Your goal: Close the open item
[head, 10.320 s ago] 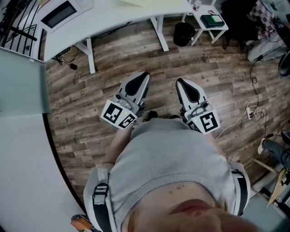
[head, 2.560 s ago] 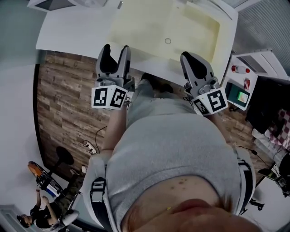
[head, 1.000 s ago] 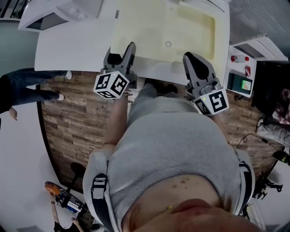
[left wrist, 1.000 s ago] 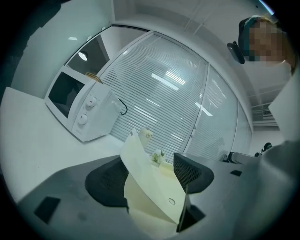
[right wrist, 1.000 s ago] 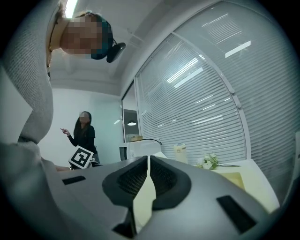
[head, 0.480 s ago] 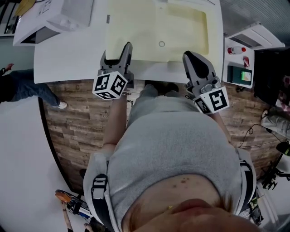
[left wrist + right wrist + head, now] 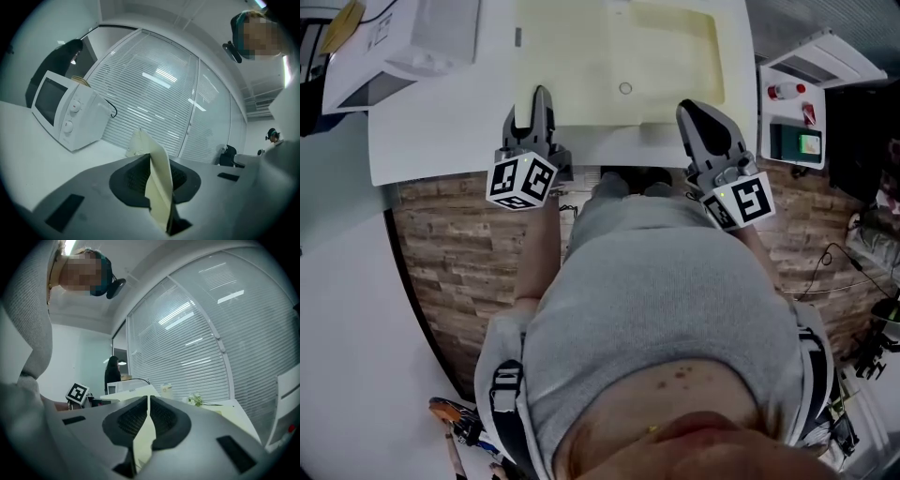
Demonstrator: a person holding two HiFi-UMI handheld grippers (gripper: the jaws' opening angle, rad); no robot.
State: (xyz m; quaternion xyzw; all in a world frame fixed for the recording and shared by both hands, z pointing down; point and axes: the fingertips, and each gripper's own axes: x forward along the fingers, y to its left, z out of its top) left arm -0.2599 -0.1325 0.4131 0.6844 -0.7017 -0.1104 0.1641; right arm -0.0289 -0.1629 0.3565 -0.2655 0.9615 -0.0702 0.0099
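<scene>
No words, numbers or brand names can be read anywhere. The marker cubes of the left gripper [image 7: 538,96] and the right gripper [image 7: 692,111] carry black-and-white square code patterns, not letters. Markings around the knobs of the microwave [image 7: 61,110] are too small to make out. The same goes for the red label on the small bottle [image 7: 780,91] and the lit green screen of the device [image 7: 807,144] on the side table [image 7: 825,66].

White table [image 7: 441,131] bears microwave [image 7: 63,110] and cream sheet [image 7: 619,52].
</scene>
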